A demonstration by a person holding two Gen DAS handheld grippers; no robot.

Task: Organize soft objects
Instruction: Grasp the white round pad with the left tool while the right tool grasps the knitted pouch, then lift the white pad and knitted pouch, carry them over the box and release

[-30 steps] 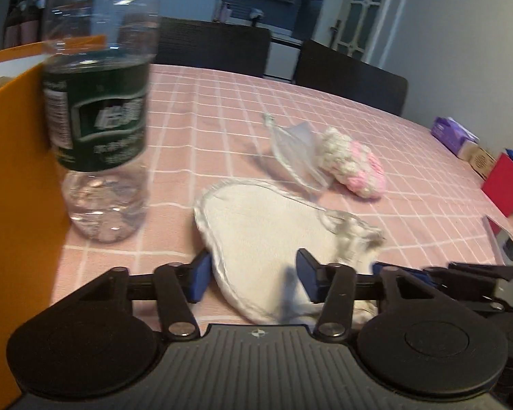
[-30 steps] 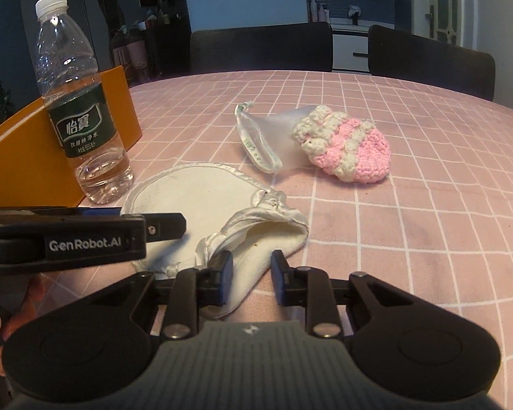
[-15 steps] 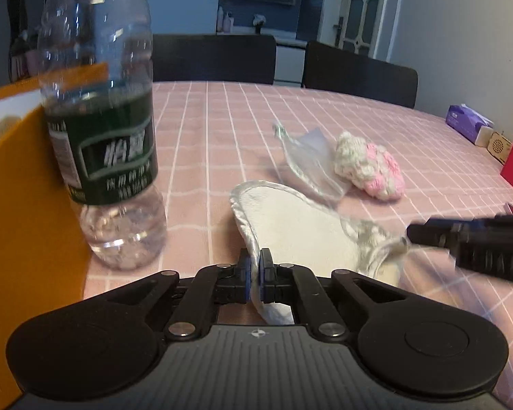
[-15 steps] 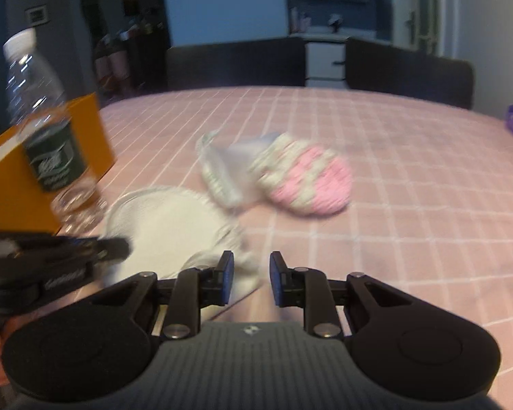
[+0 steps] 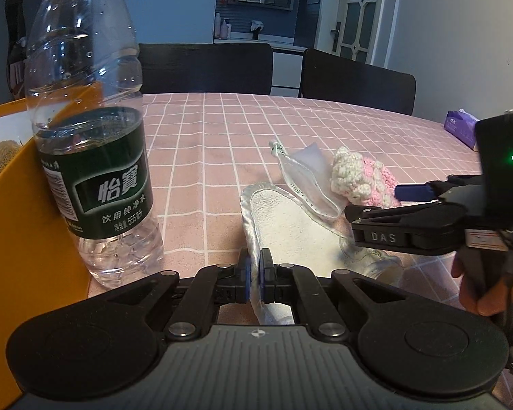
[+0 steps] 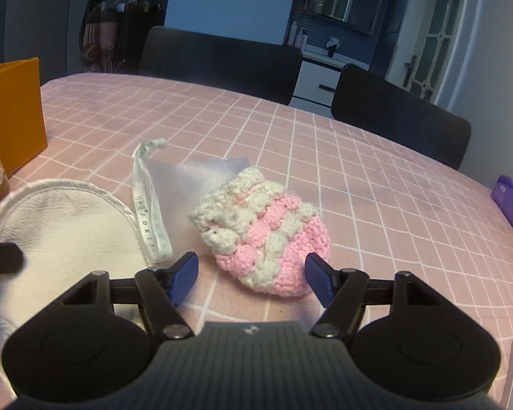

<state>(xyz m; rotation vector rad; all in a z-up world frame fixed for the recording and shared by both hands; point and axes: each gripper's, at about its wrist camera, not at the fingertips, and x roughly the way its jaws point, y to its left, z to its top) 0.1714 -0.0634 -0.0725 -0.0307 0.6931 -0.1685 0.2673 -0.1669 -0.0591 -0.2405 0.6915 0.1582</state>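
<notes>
My left gripper (image 5: 255, 275) is shut on the satin rim of a white round cloth pad (image 5: 290, 229), which lies on the pink checked tablecloth. The pad also shows at the left of the right wrist view (image 6: 51, 218). A pink and cream crochet pouch (image 6: 266, 235) lies beside a translucent mesh bag with a white ribbon (image 6: 188, 177). My right gripper (image 6: 251, 273) is open, its blue pads on either side of the near end of the crochet pouch. In the left wrist view the right gripper (image 5: 407, 205) hovers by the pouch (image 5: 362, 181).
A water bottle with a green label (image 5: 89, 157) stands at the left against an orange box (image 5: 17, 222). Two dark chairs (image 6: 222, 58) stand at the table's far side. A purple tissue pack (image 6: 509, 198) lies at the right edge.
My left gripper closed on the pad's rim. My right gripper left the pad, swung right to the crochet pouch and opened wide.
</notes>
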